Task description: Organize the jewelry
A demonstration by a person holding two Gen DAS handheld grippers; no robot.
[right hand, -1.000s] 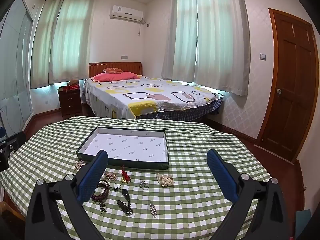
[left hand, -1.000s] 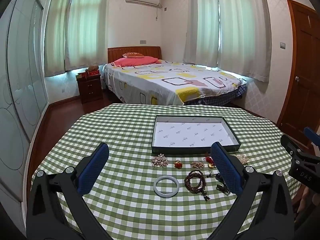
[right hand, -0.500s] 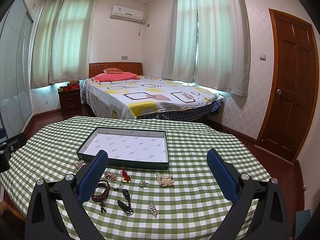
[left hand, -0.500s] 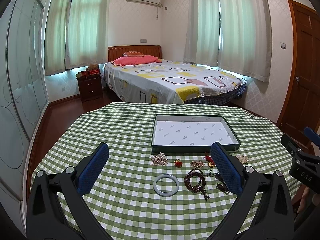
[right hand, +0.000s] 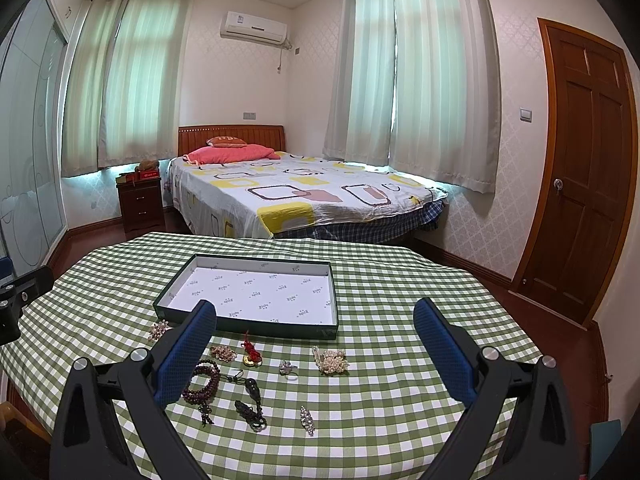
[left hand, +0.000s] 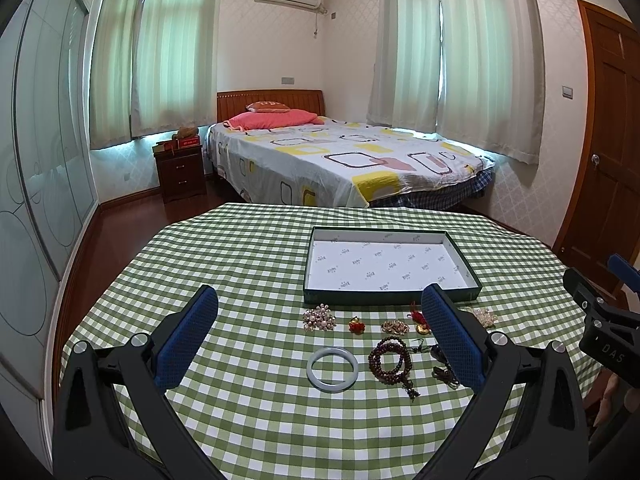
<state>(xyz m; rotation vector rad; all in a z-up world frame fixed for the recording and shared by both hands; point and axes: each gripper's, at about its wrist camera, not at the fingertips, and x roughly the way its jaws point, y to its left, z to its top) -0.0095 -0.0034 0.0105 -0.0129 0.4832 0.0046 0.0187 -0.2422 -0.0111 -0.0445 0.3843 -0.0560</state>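
A shallow dark-green tray (left hand: 390, 295) (right hand: 248, 324) with white printed lining sits empty on the green checked tablecloth. In front of it lie loose pieces: a pearl brooch (left hand: 318, 319), a red charm (left hand: 357, 325), a pale jade bangle (left hand: 332, 369), a dark bead bracelet (left hand: 389, 361) (right hand: 203, 382), a pearl cluster (right hand: 331, 360), a ring (right hand: 288, 368) and a crystal hairpin (right hand: 307, 420). My left gripper (left hand: 320, 340) hovers open above the bangle, holding nothing. My right gripper (right hand: 316, 346) hovers open over the pieces, empty too.
The round table (left hand: 240, 248) drops off on all sides. Behind it stand a bed (left hand: 340, 160), a nightstand (left hand: 181, 172) and curtained windows. A wooden door (right hand: 580, 168) is at the right. The right gripper's body (left hand: 604, 336) shows at the left view's right edge.
The left gripper has tilted or risen very slightly, so the table scene sits a touch lower. Nothing on the table has moved.
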